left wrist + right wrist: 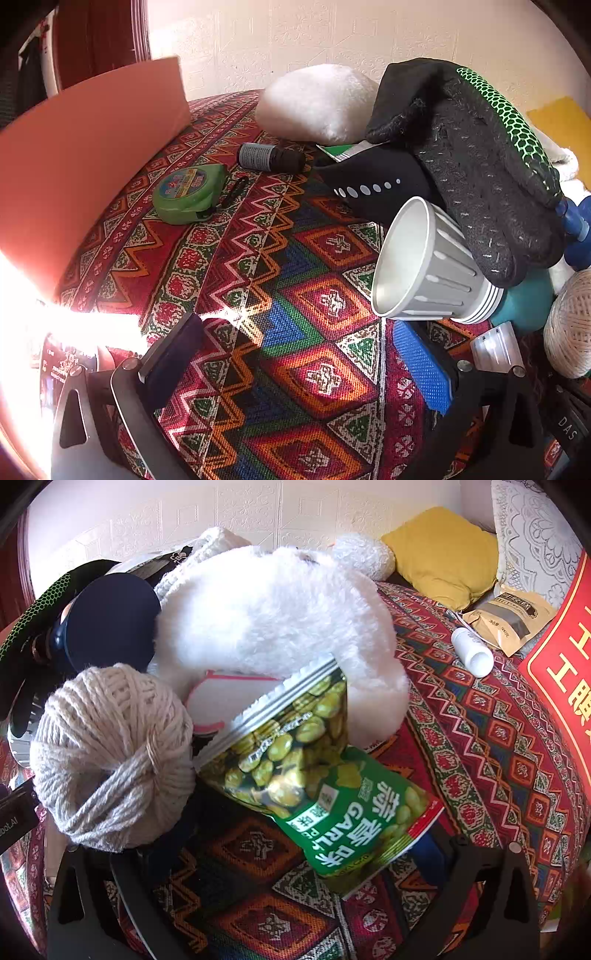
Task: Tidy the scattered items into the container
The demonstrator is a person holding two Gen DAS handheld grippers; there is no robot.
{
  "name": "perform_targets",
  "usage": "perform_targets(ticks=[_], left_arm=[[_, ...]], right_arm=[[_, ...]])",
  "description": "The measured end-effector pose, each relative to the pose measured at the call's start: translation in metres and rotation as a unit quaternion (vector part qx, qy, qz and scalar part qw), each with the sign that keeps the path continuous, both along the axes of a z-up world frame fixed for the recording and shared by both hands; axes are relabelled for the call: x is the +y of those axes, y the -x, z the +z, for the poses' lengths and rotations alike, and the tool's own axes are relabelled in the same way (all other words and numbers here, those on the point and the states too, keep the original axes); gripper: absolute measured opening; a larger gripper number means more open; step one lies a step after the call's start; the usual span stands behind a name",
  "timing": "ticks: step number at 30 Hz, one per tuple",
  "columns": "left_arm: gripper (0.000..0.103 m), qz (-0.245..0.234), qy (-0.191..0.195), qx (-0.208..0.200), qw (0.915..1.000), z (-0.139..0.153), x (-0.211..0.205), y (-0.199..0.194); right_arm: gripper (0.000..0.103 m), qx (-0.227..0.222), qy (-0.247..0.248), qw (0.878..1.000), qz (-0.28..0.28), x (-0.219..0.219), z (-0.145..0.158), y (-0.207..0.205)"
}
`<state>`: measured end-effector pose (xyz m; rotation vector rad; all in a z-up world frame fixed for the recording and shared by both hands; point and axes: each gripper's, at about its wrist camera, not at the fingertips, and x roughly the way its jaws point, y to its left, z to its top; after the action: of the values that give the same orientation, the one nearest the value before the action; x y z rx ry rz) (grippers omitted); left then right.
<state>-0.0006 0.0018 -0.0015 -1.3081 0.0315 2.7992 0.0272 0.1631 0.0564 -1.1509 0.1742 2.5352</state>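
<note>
1. The left gripper [295, 369] hangs over the patterned cloth [295, 295], tilted downward, its jaws spread wide with only bare cloth between them.
2. Far left of it stands the orange container wall [81, 155]; near its foot lie a green tape measure [188, 194] and a dark small bottle [271, 157] on its side.
3. To the right a silver ribbed cup [428, 266] lies tipped, a black knit glove [480, 177] with a green honeycomb edge draped over it.
4. The right gripper [295, 904] is also wide open and grips nothing — the lower corner of a green snack bag [325, 775] reaches between its jaws, and whether a pad touches it cannot be told.
5. Left of the bag sits a ball of cream yarn [110, 757]; behind both lies a white plush toy [273, 616].
6. Far right — a white bottle [472, 651] on its side and a yellow cushion [443, 550].
</note>
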Motion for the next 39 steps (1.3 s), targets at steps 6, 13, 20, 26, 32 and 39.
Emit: perform_targets(ticks=[6, 13, 20, 26, 32, 39], left_arm=[[0.103, 0.000, 0.000, 0.000, 1.0000, 0.0006, -0.0001, -0.0025], [0.103, -0.001, 0.000, 0.000, 1.0000, 0.0009, -0.0017, -0.0023], [0.103, -0.001, -0.001, 0.000, 1.0000, 0.0011, -0.0022, -0.0026], [0.103, -0.001, -0.001, 0.000, 1.0000, 0.0011, -0.0024, -0.0026], [0.103, -0.001, -0.002, 0.000, 1.0000, 0.0022, -0.0053, -0.0057], [0.103, -0.002, 0.000, 0.000, 1.0000, -0.0004, -0.0023, -0.0060]], right_arm=[[0.102, 0.001, 0.000, 1.000, 0.000, 0.0001, 0.0001, -0.0005], [0.102, 0.001, 0.000, 1.000, 0.000, 0.0003, -0.0005, -0.0003], [0.102, 0.001, -0.001, 1.000, 0.000, 0.0001, -0.0008, 0.0001], [0.102, 0.001, -0.001, 1.000, 0.000, 0.0002, -0.0012, 0.0001], [0.102, 0.000, 0.000, 1.000, 0.000, 0.0019, 0.0005, 0.0023], [0.102, 0.001, 0.000, 1.000, 0.000, 0.0048, 0.0022, 0.0018]])
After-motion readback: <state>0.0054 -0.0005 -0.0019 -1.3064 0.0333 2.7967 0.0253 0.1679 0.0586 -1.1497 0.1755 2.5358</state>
